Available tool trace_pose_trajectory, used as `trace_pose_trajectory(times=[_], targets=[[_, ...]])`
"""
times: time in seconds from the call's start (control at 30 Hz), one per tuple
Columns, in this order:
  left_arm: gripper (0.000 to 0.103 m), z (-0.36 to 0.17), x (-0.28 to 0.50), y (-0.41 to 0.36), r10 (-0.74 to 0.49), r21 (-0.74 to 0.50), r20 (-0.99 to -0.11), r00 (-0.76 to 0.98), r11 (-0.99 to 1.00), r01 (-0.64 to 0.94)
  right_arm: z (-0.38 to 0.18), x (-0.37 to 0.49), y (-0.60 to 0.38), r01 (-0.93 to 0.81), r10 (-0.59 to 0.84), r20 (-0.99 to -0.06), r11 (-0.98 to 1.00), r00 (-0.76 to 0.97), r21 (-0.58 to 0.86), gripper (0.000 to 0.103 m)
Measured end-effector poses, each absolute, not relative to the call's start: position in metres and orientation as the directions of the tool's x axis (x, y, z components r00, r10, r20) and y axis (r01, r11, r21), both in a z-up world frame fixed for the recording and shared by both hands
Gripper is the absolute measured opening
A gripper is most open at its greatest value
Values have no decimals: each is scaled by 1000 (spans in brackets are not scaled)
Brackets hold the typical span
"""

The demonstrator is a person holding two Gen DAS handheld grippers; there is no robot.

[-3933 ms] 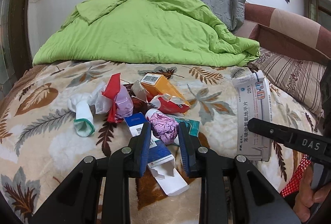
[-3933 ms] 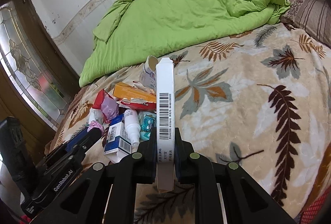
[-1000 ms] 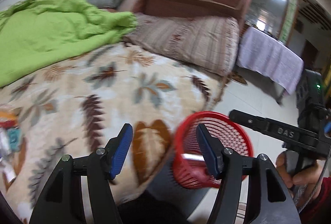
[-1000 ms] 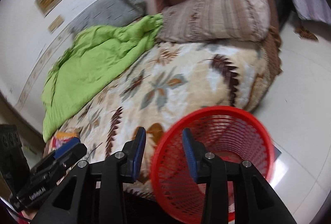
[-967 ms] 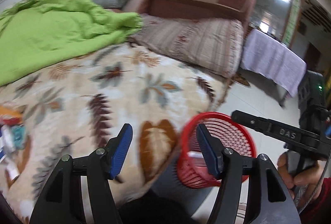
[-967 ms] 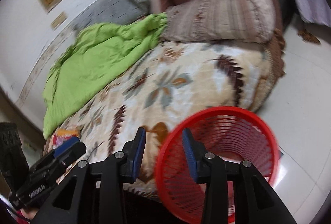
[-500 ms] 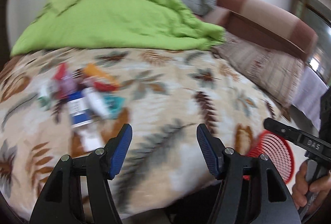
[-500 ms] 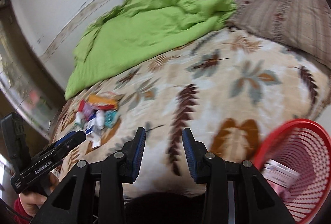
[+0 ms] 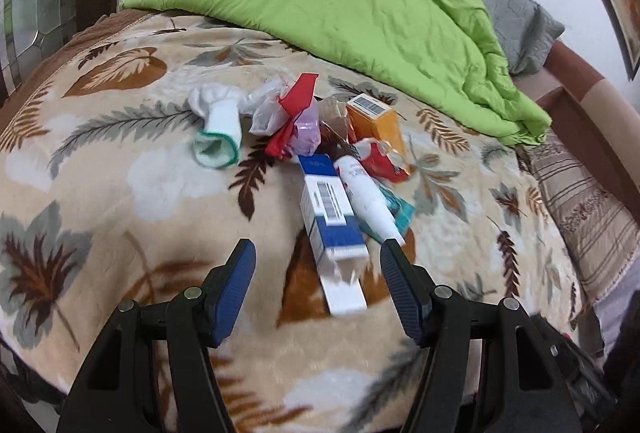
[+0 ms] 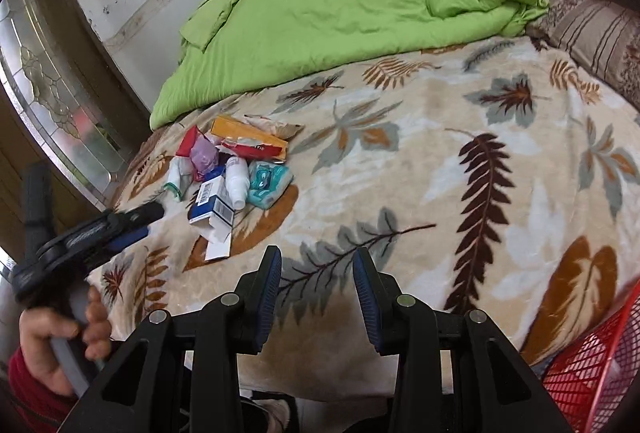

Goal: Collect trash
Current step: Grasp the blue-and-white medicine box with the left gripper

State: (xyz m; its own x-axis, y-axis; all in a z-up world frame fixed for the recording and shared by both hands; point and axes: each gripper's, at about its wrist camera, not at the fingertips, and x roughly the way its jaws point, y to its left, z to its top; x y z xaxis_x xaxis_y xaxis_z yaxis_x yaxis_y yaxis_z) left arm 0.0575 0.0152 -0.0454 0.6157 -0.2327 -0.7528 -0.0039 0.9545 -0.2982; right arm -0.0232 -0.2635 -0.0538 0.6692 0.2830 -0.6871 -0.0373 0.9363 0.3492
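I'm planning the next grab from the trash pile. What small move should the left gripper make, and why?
Probably ease the left gripper forward over the blue-and-white box: its jaws are open and empty, and that box lies nearest, right between them, at the pile's front edge.

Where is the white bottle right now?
In the left wrist view the white bottle lies on the leaf-print blanket, between the blue-and-white box and the teal packet.
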Motion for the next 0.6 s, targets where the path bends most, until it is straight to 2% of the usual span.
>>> trace_pose_trajectory(times=[0.13, 0.27, 0.3, 0.37, 0.4, 0.47, 0.6], targets=[[64, -59, 89, -3, -234, -294, -779, 581, 956, -8, -54, -24, -270, -24, 291, -677, 927, 676, 374, 40], [62, -76, 113, -18, -180, -223, -803, 568, 975, -6, -52, -28, -277, -13, 286, -668, 924, 687, 383, 40], [59, -83, 118, -18, -174, -219, -810, 561, 976, -14, -52, -29, -279, -11, 288, -667, 922, 687, 387, 40], [45, -92, 125, -14, -170, -224, -819, 548, 974, -32, -52, -29, -282, -9, 294, -666, 918, 686, 396, 40], [44, -94, 127, -11, -175, -231, -819, 546, 972, -35, -52, -29, -283, -8, 297, -666, 917, 684, 399, 40], [35, -99, 130, -6, -180, -242, -818, 546, 969, -42, -53, -28, -282, -10, 302, -671, 916, 678, 402, 40], [32, -99, 128, 5, -187, -252, -805, 563, 967, -38, -52, -20, -268, -36, 305, -685, 925, 661, 377, 40]])
